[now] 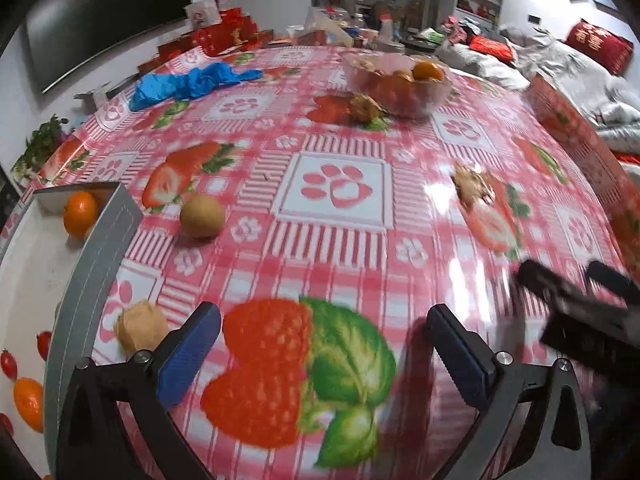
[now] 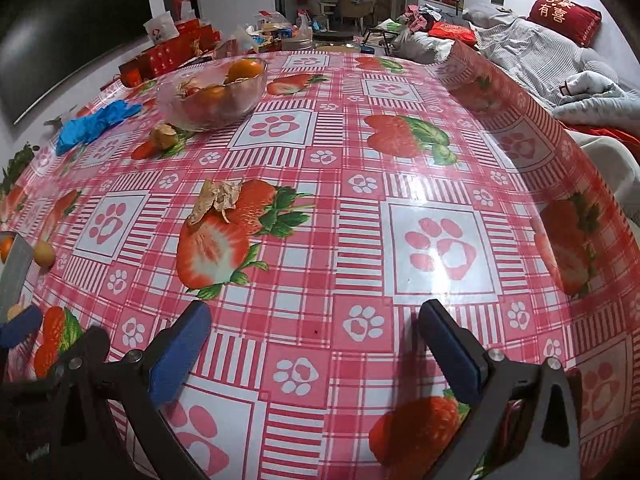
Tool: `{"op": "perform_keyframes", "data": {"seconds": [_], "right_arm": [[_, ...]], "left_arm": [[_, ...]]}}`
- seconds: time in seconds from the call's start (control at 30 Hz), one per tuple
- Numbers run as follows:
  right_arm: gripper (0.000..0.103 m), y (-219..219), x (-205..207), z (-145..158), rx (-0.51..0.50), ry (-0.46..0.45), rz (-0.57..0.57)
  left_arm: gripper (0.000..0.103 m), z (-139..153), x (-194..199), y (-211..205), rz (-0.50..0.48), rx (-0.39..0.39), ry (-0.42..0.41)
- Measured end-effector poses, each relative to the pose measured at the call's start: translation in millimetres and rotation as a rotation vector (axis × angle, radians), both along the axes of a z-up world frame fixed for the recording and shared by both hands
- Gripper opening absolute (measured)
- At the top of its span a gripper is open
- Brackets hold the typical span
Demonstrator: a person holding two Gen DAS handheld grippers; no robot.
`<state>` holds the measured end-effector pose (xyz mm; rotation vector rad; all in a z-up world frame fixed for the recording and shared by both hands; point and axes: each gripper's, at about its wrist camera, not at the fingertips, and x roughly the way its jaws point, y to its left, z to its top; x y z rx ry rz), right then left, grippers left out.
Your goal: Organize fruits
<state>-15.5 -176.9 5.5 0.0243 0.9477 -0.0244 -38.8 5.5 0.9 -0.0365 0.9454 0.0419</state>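
My left gripper (image 1: 322,320) is open and empty over the strawberry-print tablecloth. A grey-walled tray (image 1: 100,256) at the left holds an orange (image 1: 80,213), a small orange fruit (image 1: 29,403) and cherry tomatoes (image 1: 9,364). A round brown fruit (image 1: 201,216) and a papery husked fruit (image 1: 142,327) lie beside the tray. A glass bowl (image 1: 400,82) of oranges stands far off, with a husked fruit (image 1: 365,107) before it. My right gripper (image 2: 314,316) is open and empty. The bowl (image 2: 212,94), husked fruit (image 2: 164,137) and loose husk (image 2: 218,196) show in the right wrist view.
A blue glove (image 1: 192,82) lies at the far left of the table. A loose husk (image 1: 474,186) lies at mid right. The right gripper (image 1: 576,300) shows at the right edge. Red boxes (image 1: 228,36) and clutter stand beyond the table; a sofa (image 2: 540,52) is at the right.
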Motion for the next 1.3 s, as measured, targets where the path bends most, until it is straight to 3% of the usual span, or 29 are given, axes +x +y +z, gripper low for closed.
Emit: {"op": "perform_keyframes", "data": {"seconds": [1.3], "right_arm": [[0.103,-1.2,-0.3,-0.3,0.003,-0.001,-0.006]], "left_arm": [[0.103,-1.1,9.3,0.0,-0.004,-0.003,0.002]]}}
